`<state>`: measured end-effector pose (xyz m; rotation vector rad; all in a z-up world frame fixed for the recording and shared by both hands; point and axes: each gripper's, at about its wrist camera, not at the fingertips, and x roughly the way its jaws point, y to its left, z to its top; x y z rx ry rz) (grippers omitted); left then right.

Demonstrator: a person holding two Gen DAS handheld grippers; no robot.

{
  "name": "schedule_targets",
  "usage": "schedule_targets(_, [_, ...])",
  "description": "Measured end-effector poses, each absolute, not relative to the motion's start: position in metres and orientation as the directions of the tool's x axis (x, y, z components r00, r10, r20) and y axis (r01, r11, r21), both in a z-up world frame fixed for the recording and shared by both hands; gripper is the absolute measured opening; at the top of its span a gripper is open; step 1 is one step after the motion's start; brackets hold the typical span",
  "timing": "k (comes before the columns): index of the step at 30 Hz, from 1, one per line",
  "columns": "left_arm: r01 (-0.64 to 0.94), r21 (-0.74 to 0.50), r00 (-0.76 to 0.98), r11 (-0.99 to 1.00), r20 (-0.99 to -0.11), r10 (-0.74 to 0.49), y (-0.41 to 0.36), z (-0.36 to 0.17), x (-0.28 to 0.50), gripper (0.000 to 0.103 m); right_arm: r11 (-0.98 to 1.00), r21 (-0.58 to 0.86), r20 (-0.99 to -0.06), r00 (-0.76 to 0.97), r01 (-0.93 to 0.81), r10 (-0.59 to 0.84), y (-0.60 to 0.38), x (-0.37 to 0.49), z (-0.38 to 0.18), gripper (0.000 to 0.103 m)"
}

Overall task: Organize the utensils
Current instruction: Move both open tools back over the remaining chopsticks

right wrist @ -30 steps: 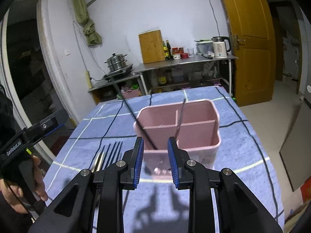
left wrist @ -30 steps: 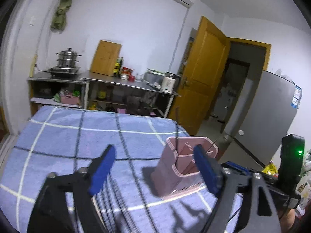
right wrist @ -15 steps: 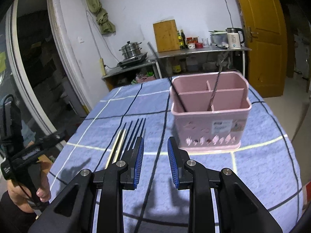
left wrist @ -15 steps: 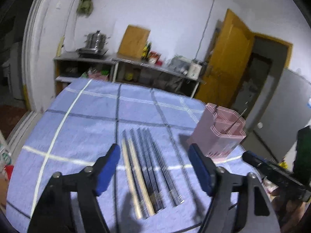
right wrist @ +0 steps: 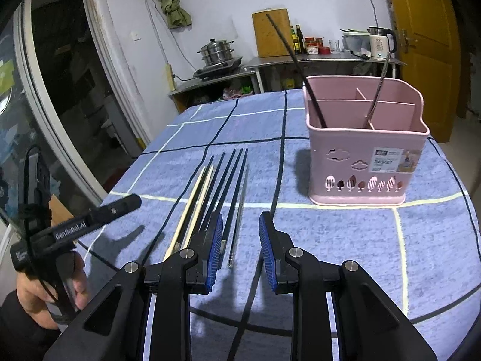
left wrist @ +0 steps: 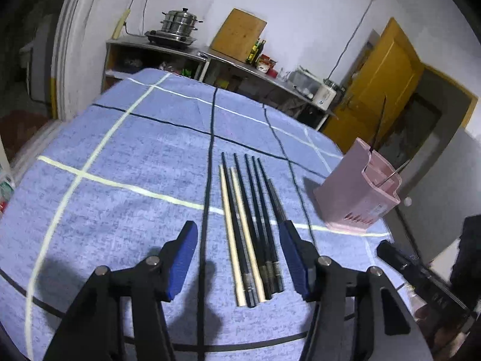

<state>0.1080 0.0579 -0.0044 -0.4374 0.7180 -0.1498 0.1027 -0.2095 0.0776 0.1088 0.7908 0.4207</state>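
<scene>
The chopsticks (left wrist: 252,228) lie side by side in a row on the blue checked cloth (left wrist: 135,156) of the worktop, two pale ones among several dark ones, with their thick ends toward the camera. To the right of the chopsticks, apart from them, stands the pink utensil basket (right wrist: 365,147), upright, with a dark chopstick (right wrist: 296,66) leaning in its near left compartment and a metal utensil (right wrist: 377,90) leaning by a divider further right. The left hand-held gripper (left wrist: 239,263) hangs over the thick ends of the chopsticks; its jaws have just been closing and stand about half apart, either side of the row, pressing on nothing. The right hand-held gripper (right wrist: 240,251) hovers at the right edge of the chopsticks, jaws partly apart, with nothing held.
</scene>
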Motion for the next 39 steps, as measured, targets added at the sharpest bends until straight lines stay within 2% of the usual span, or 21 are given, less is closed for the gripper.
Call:
schedule_targets(6, [0.103, -0.421, 0.716, 0.901, -0.597, -0.361, 0.039, -0.008, 0.106, 0.061, 0.906, 0.258, -0.666, 0.617, -0.337, 0.419, -0.204, 0.105, 0.078, 0.026])
schedule_targets(11, [0.155, -0.398, 0.71, 0.904, -0.591, -0.382, 0.027, -0.004, 0.104, 0.061, 0.904, 0.258, -0.668, 0.612, -0.342, 0.423, -0.202, 0.105, 0.076, 0.026])
schedule_targets(16, [0.135, -0.339, 0.744, 0.931, -0.586, -0.321, 0.026, 0.005, 0.104, 0.058, 0.902, 0.264, -0.67, 0.609, -0.34, 0.425, -0.202, 0.106, 0.075, 0.026])
schedule_targets(18, [0.111, -0.3, 0.764, 0.948, -0.584, -0.274, 0.027, 0.008, 0.103, 0.053, 0.901, 0.263, -0.671, 0.606, -0.344, 0.427, -0.2, 0.106, 0.074, 0.026])
schedule_targets(23, [0.087, -0.241, 0.787, 0.967, -0.578, -0.215, 0.029, 0.012, 0.104, 0.047, 0.9, 0.266, -0.674, 0.601, -0.346, 0.43, -0.197, 0.106, 0.071, 0.026])
schedule_targets(26, [0.044, -0.223, 0.787, 0.974, -0.593, -0.171, 0.031, 0.01, 0.108, 0.039, 0.899, 0.269, -0.67, 0.603, -0.345, 0.432, -0.198, 0.105, 0.071, 0.026])
schedule_targets(27, [0.039, -0.227, 0.785, 0.973, -0.595, -0.17, 0.033, 0.009, 0.109, 0.024, 0.899, 0.269, -0.669, 0.604, -0.345, 0.432, -0.198, 0.105, 0.071, 0.026])
schedule_targets(28, [0.02, -0.219, 0.782, 0.976, -0.604, -0.152, 0.035, 0.007, 0.11, 0.016, 0.899, 0.268, -0.668, 0.605, -0.346, 0.432, -0.198, 0.104, 0.072, 0.026])
schedule_targets(31, [-0.012, -0.205, 0.77, 0.979, -0.626, -0.122, 0.039, 0.001, 0.113, 0.007, 0.899, 0.267, -0.673, 0.601, -0.347, 0.432, -0.197, 0.106, 0.07, 0.026])
schedule_targets(33, [0.004, -0.247, 0.768, 0.969, -0.62, -0.161, 0.043, -0.002, 0.116, 0.007, 0.899, 0.263, -0.677, 0.597, -0.35, 0.431, -0.197, 0.107, 0.069, 0.026])
schedule_targets(35, [-0.009, -0.242, 0.761, 0.97, -0.632, -0.15, 0.045, -0.005, 0.118, 0.009, 0.898, 0.258, -0.68, 0.593, -0.355, 0.43, -0.194, 0.108, 0.067, 0.026])
schedule_targets(37, [0.001, -0.26, 0.747, 0.966, -0.641, -0.173, 0.046, -0.007, 0.122, 0.027, 0.898, 0.257, -0.684, 0.589, -0.358, 0.43, -0.192, 0.109, 0.066, 0.026])
schedule_targets(38, [-0.001, -0.262, 0.743, 0.965, -0.647, -0.174, 0.046, -0.008, 0.123, 0.041, 0.898, 0.257, -0.686, 0.586, -0.358, 0.43, -0.191, 0.11, 0.065, 0.026])
schedule_targets(39, [-0.001, -0.263, 0.742, 0.965, -0.647, -0.176, 0.046, -0.009, 0.125, 0.051, 0.898, 0.257, -0.689, 0.584, -0.357, 0.429, -0.191, 0.112, 0.064, 0.026])
